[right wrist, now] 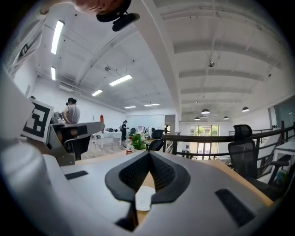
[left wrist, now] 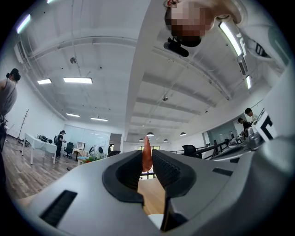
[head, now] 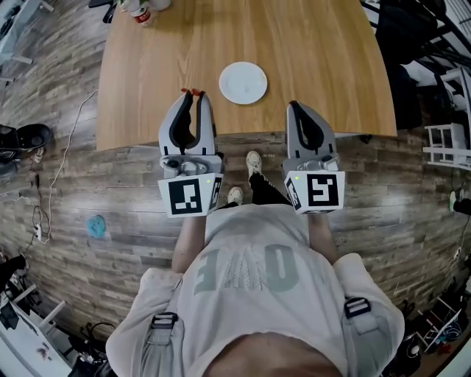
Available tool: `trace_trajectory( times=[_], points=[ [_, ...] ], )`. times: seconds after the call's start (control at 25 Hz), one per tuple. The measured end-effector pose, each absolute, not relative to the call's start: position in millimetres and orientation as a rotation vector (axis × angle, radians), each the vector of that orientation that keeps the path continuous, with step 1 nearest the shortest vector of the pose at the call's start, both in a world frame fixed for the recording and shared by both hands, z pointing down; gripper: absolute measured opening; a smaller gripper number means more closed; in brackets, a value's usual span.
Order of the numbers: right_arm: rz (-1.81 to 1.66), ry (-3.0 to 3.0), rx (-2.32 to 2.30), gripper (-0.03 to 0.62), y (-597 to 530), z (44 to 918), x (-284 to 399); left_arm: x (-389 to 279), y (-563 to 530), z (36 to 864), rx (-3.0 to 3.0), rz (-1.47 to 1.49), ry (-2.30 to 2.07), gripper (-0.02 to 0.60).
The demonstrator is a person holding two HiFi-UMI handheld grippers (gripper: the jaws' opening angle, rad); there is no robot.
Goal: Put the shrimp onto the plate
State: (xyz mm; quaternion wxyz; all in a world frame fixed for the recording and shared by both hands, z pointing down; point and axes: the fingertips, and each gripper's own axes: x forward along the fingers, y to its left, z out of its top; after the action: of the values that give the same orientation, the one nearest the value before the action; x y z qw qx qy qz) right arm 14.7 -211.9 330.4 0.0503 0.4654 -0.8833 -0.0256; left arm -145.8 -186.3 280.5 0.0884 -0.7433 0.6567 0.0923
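A round white plate [head: 243,82] lies on the wooden table [head: 324,59], near its front edge. My left gripper [head: 193,94] hovers over that edge, just left of the plate, shut on a small orange-red shrimp [head: 194,92]. In the left gripper view the shrimp [left wrist: 146,148] stands upright, pinched between the dark pads, with the plate [left wrist: 156,221] low behind them. My right gripper [head: 294,107] is at the table edge to the plate's right, its jaws shut with nothing in them. Through the gap below its jaws in the right gripper view shows the plate [right wrist: 143,198].
A can and other small items [head: 140,11] stand at the table's far left corner. Dark chairs and a white rack [head: 445,143] are on the right. Shoes [head: 26,136], cables and a blue object [head: 96,226] lie on the wood floor to the left.
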Motion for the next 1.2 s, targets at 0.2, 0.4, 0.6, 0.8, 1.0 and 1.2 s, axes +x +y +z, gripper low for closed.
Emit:
trace_trajectory(
  times=[0.2, 0.4, 0.6, 0.8, 1.0, 1.2],
  points=[
    [-0.08, -2.731, 1.357, 0.02, -267.8, 328.8, 16.8, -133.6, -244.0, 275.6, -2.185, 0.262, 1.952, 0.071],
    [-0.031, -2.767, 1.317, 0.02, -305.5, 332.1, 23.1, -125.5, -278.4, 272.8, -2.158, 0.251, 1.984, 0.071],
    [0.009, -2.759, 1.32, 0.02, -324.1, 334.1, 22.9, -126.0, -294.9, 273.3, -2.178, 0.262, 1.993, 0.071],
    [0.03, -2.772, 1.362, 0.02, -335.0, 326.9, 19.7, -128.7, -310.5, 254.9, -2.193, 0.276, 1.945, 0.071],
    [0.033, -2.78, 1.393, 0.02, -338.5, 322.0, 10.8, -130.6, -313.3, 237.4, -2.199, 0.305, 1.87, 0.071],
    [0.023, -2.807, 1.402, 0.02, -339.5, 312.7, 3.1, -134.6, -318.9, 245.7, -2.236, 0.274, 1.874, 0.072]
  ],
)
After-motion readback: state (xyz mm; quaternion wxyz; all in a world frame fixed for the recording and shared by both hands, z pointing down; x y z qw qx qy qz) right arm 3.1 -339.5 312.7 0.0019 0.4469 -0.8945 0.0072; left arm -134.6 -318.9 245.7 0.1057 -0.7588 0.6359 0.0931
